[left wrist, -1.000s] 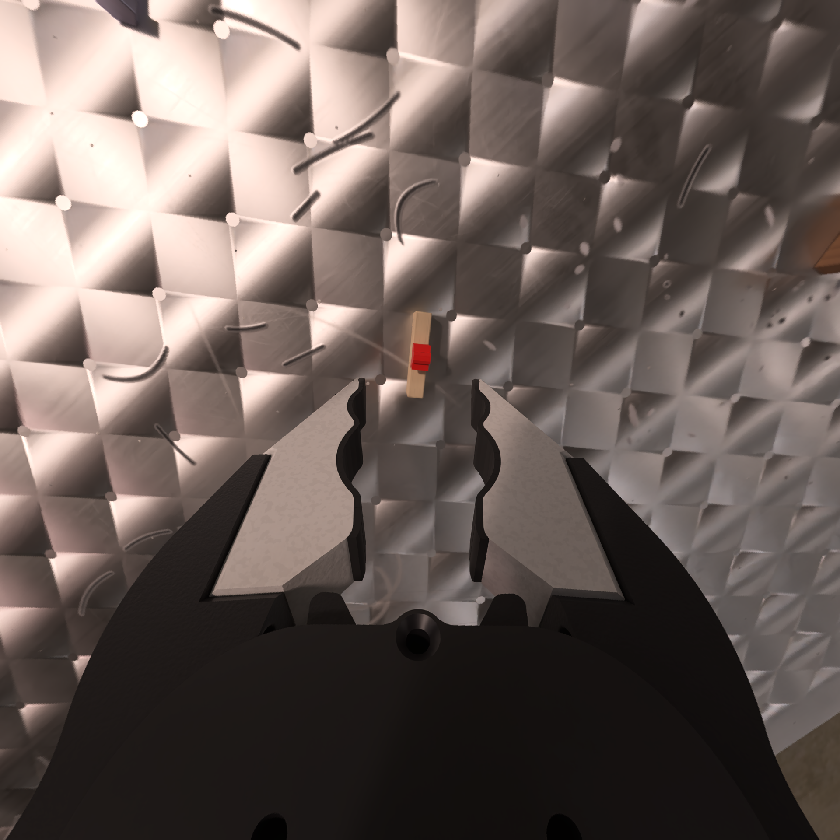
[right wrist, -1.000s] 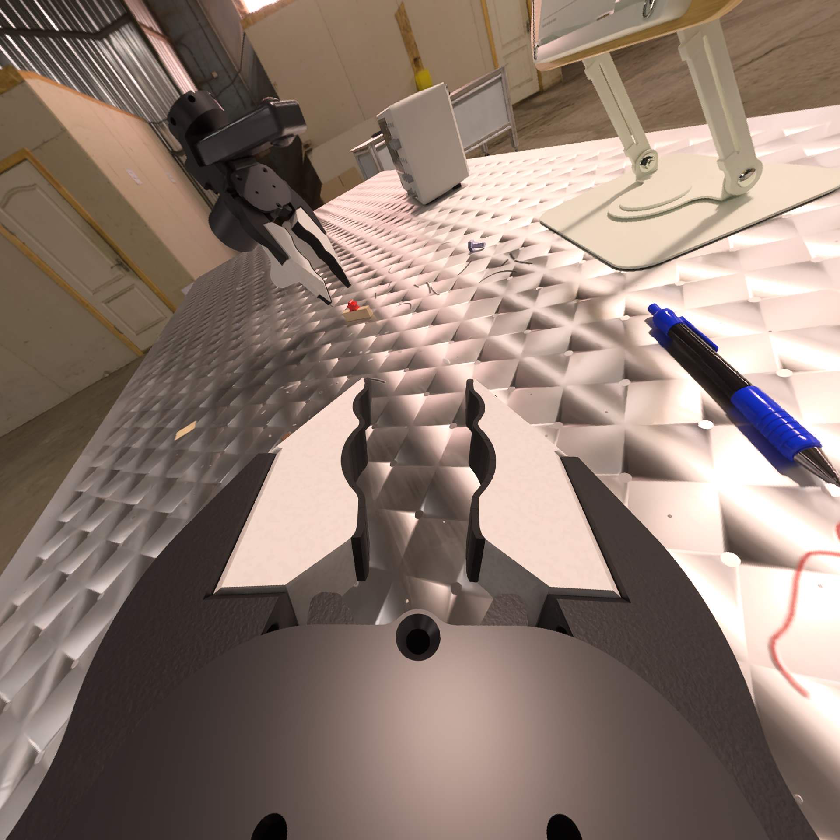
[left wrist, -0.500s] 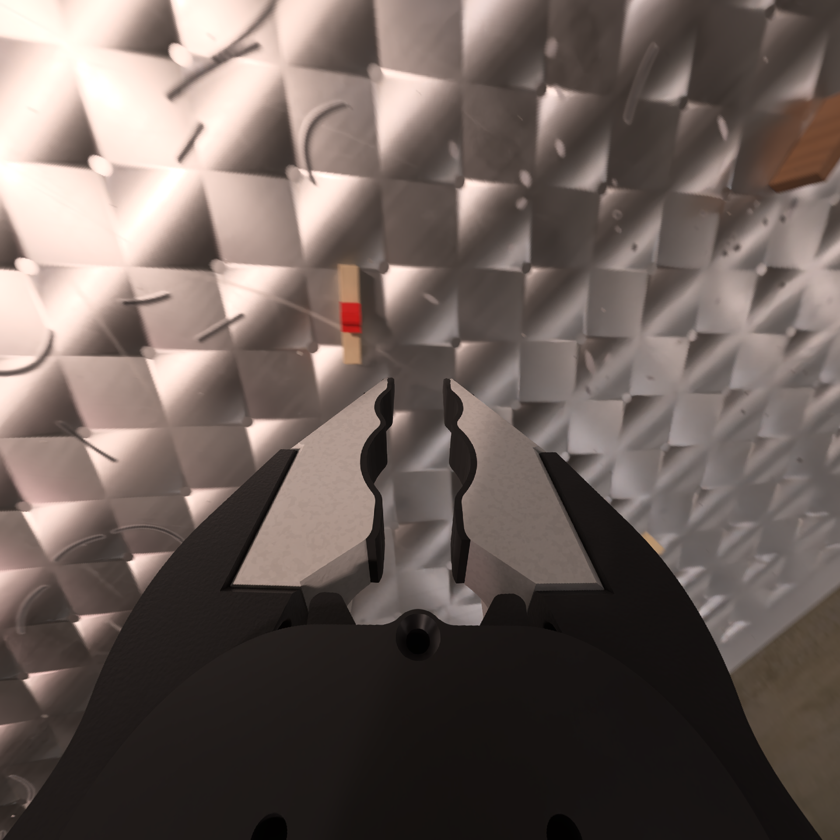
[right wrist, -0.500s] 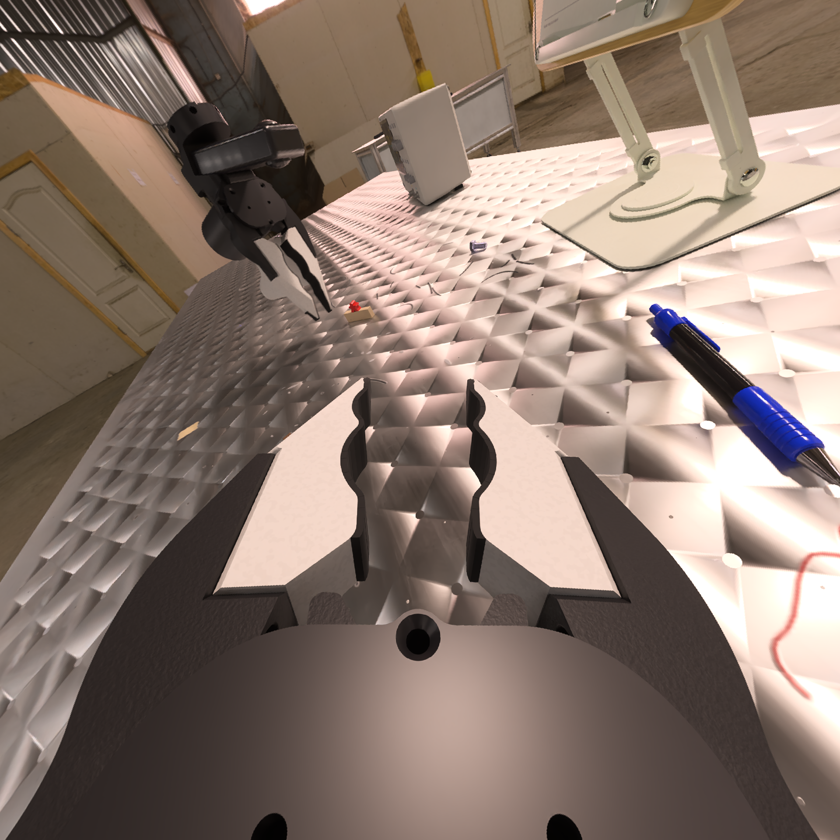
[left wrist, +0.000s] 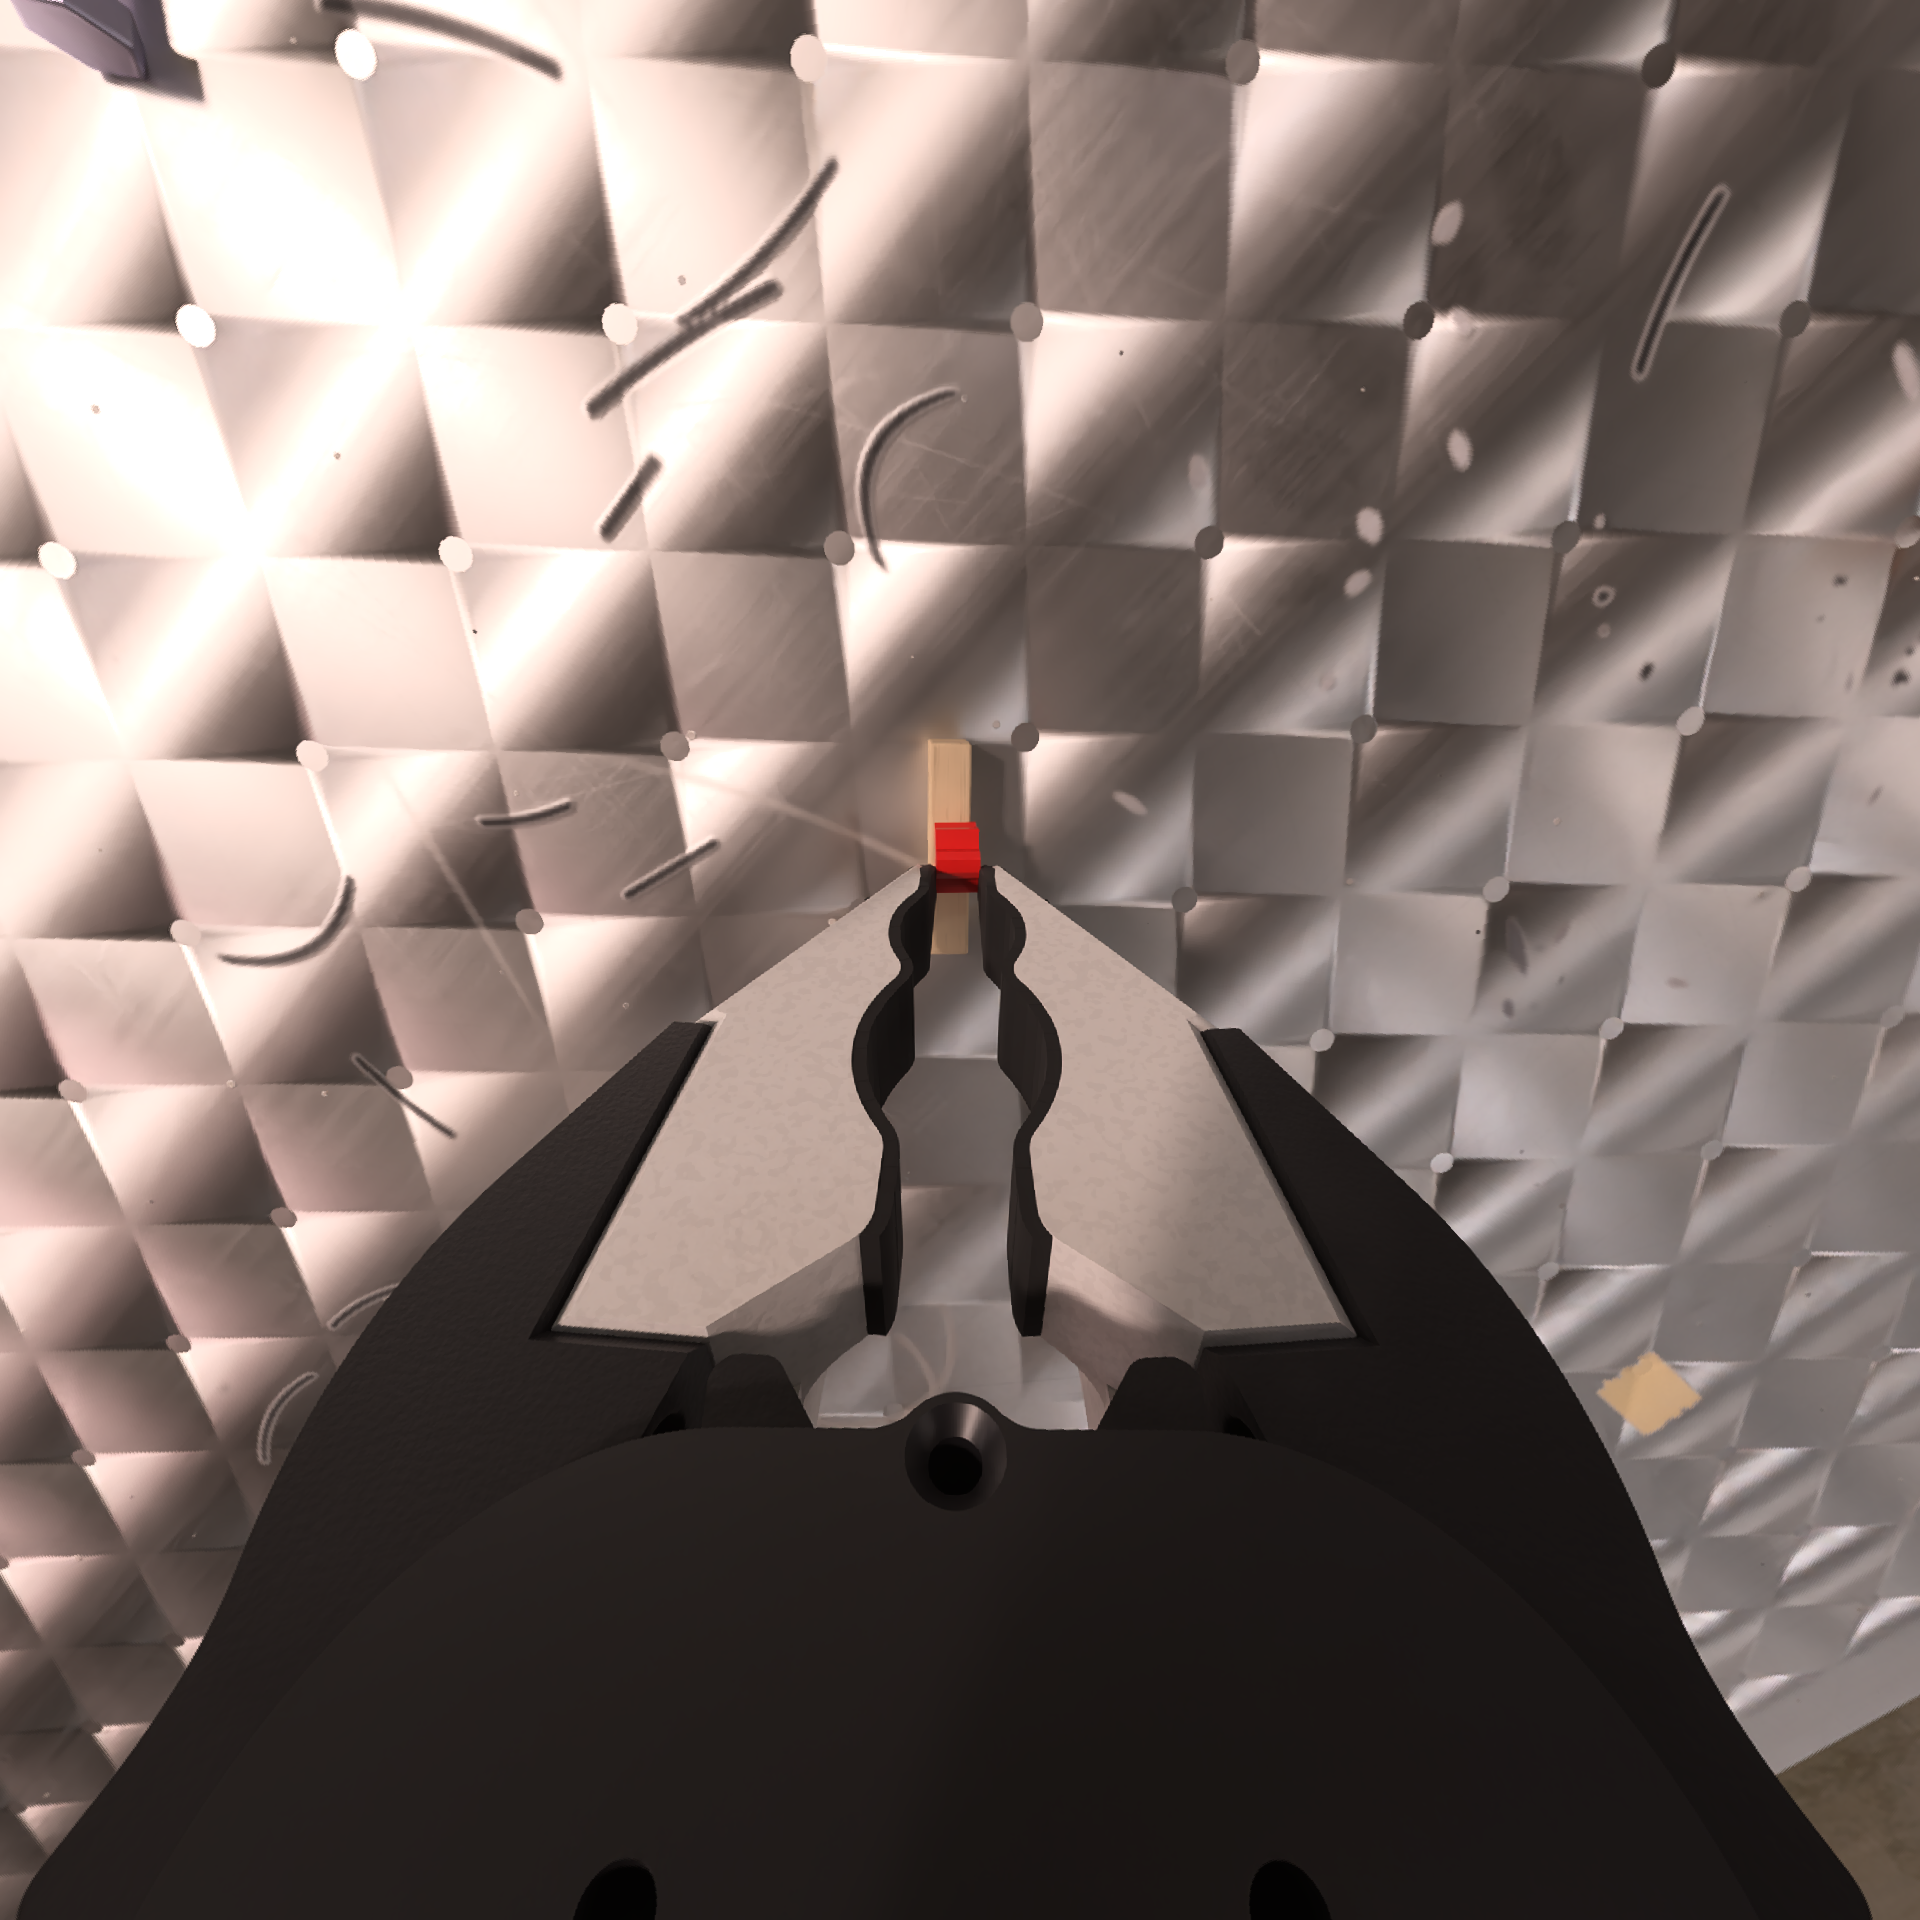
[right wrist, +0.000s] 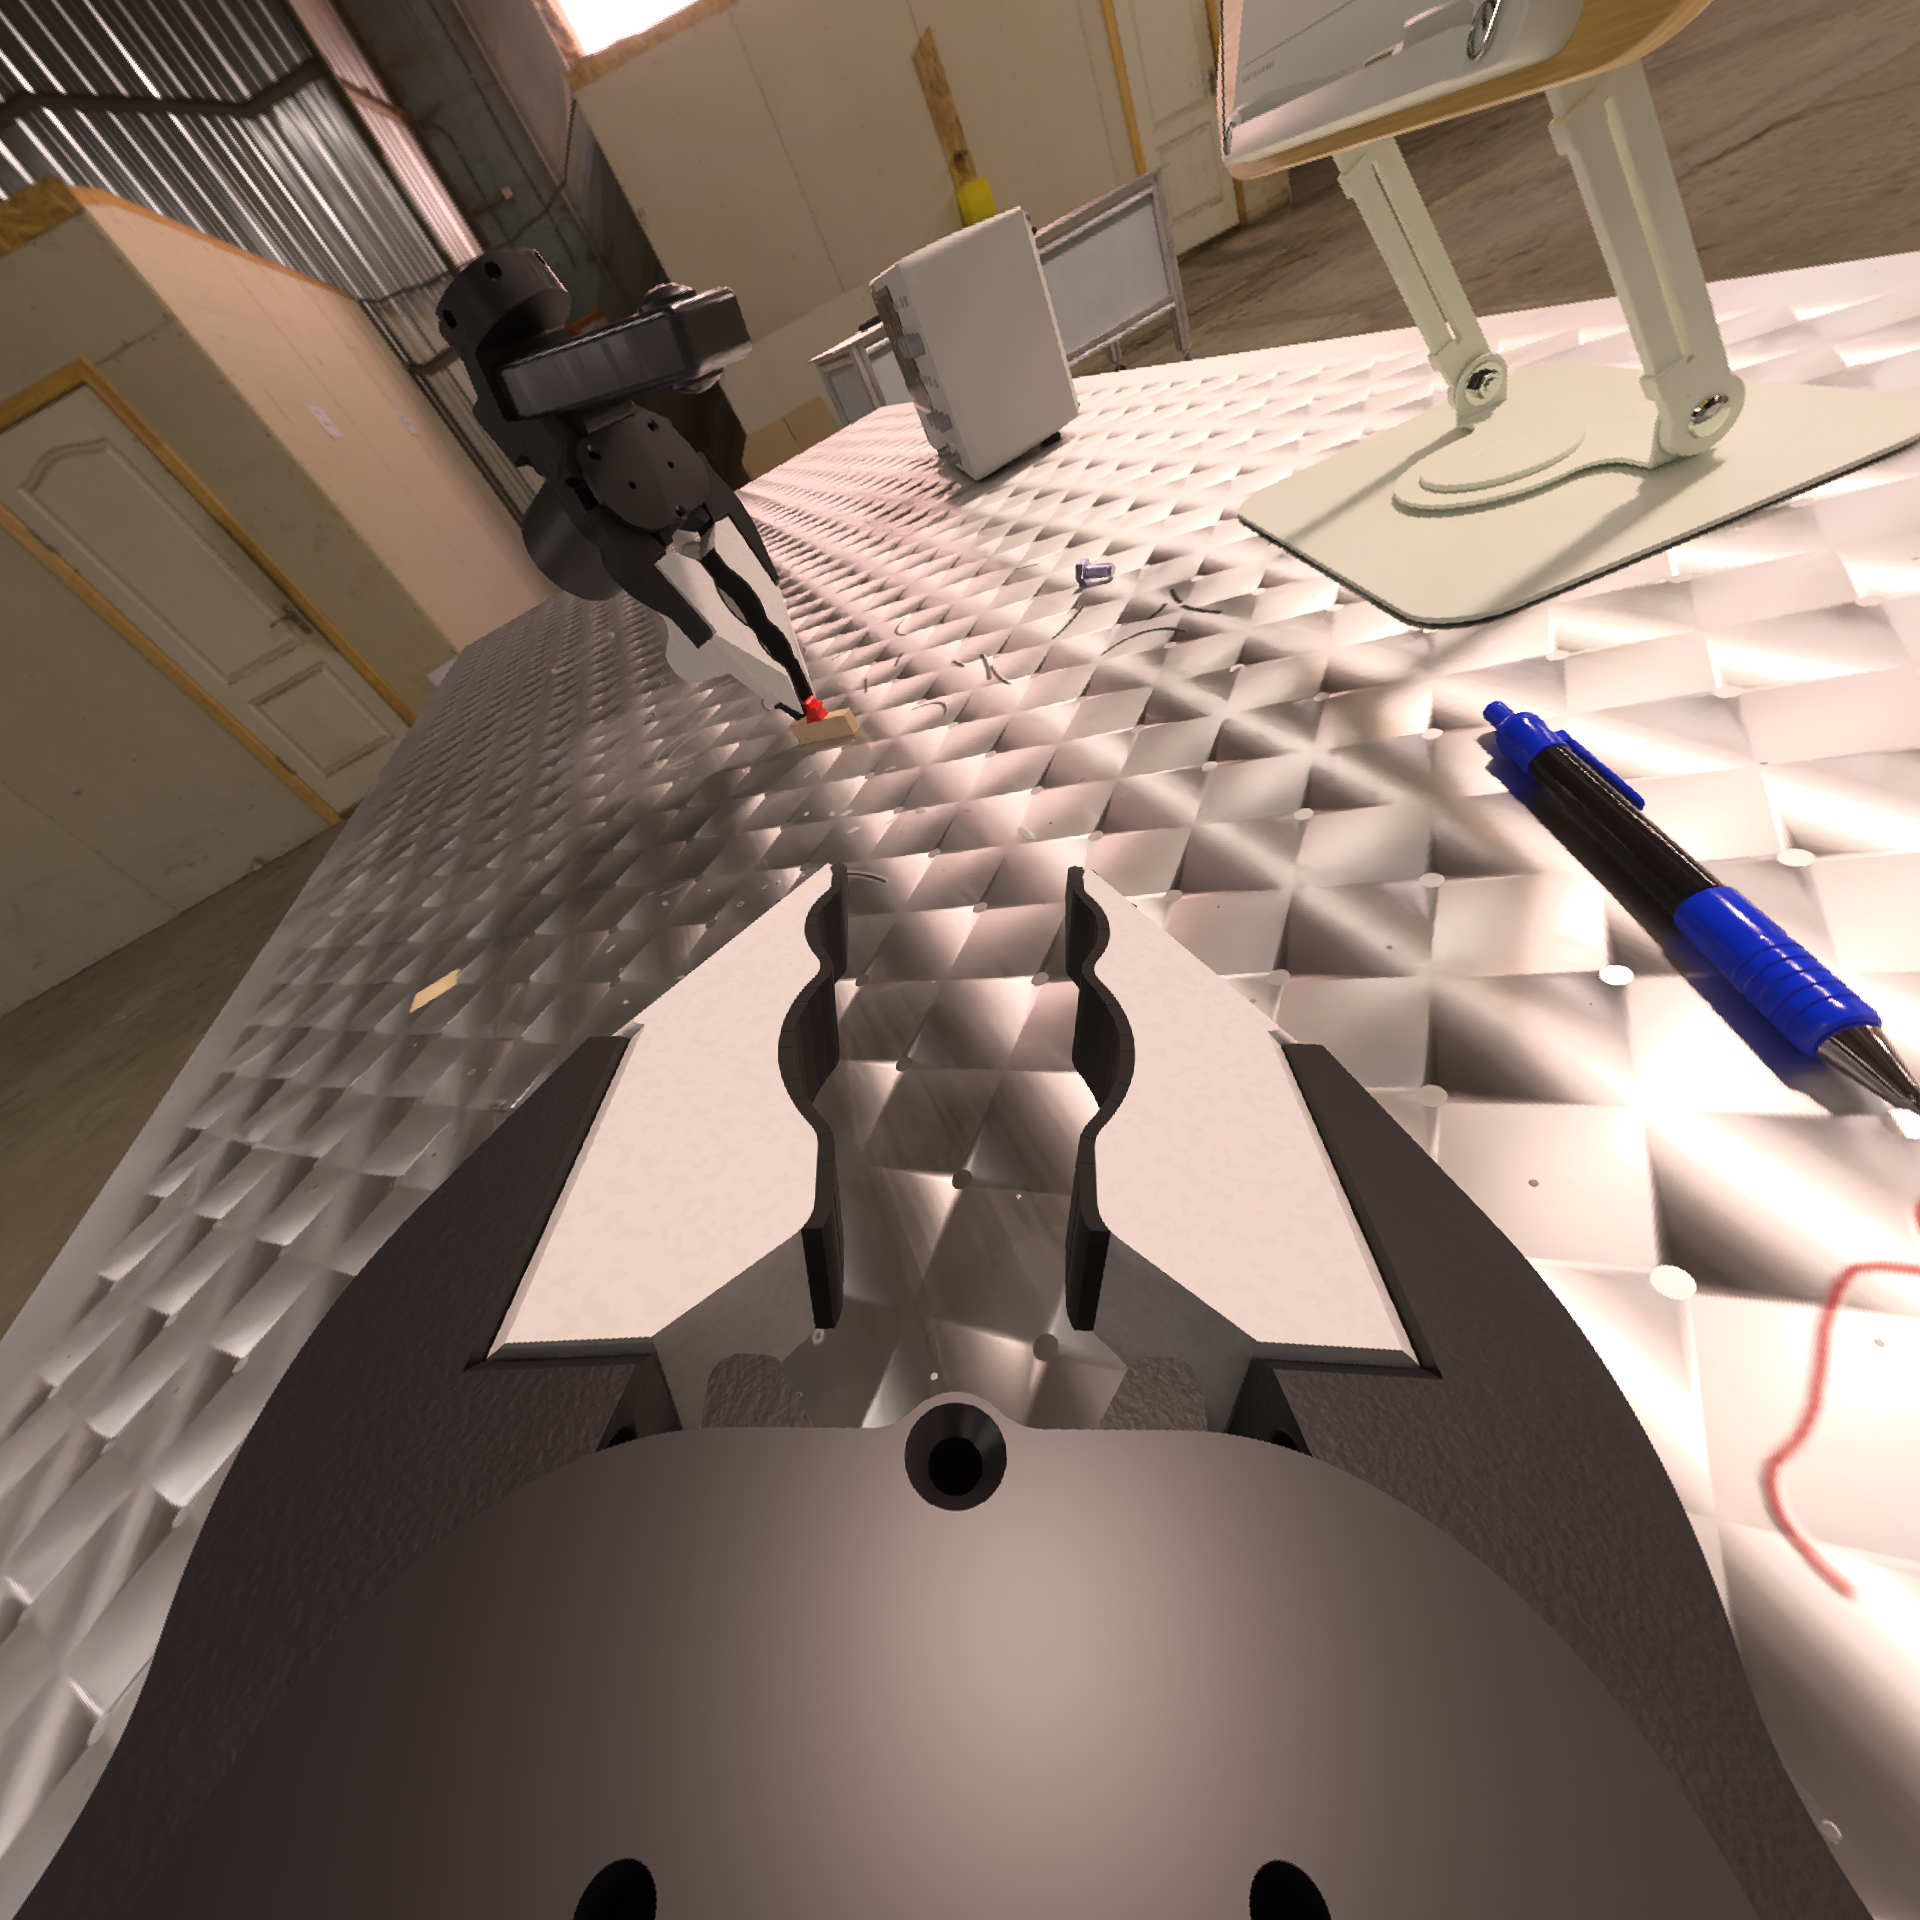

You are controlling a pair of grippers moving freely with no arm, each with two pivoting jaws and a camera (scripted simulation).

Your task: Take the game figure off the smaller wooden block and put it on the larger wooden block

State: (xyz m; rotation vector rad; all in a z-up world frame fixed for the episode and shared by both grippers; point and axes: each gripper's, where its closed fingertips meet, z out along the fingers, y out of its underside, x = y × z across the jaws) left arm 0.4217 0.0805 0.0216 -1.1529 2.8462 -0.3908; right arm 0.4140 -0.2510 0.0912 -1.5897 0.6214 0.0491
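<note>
Item 1, left gripper (left wrist: 956, 871): tips lowered onto the red game figure (left wrist: 956, 850), 1 finger on each side, gap narrowed to about the figure's width. From the left wrist view the tips appear to touch or nearly touch the figure's near part; whether they press it firmly cannot be told. The right wrist view shows this same gripper (right wrist: 798, 707) tilted down with its tips at the figure (right wrist: 816, 710).

Item 2, game figure: small, red, sitting on the smaller wooden block (left wrist: 948, 790), roughly mid-length. Not lifted, as far as either view shows.

Item 3, smaller wooden block: pale, narrow strip lying flat on the patterned metal table (left wrist: 1455, 831); also seen as a tan wedge in the right wrist view (right wrist: 831, 727).

Item 4, larger wooden block: not clearly in view. A flat tan piece (left wrist: 1647, 1405) lies well to the right of the left gripper, but it cannot be confirmed as the block.

Item 5, right gripper (right wrist: 954, 883): fingers spread, nothing between them, idle low over the table, well apart from the figure.

Item 6, bystanders: blue and black pen (right wrist: 1683, 894), cream stand base (right wrist: 1558, 530), white box (right wrist: 977, 353), red thread (right wrist: 1808, 1455).

Progress, judged: approach done, grasp in hand. Left: close on the figure, lift, carry to the larger block, set down, release.
</note>
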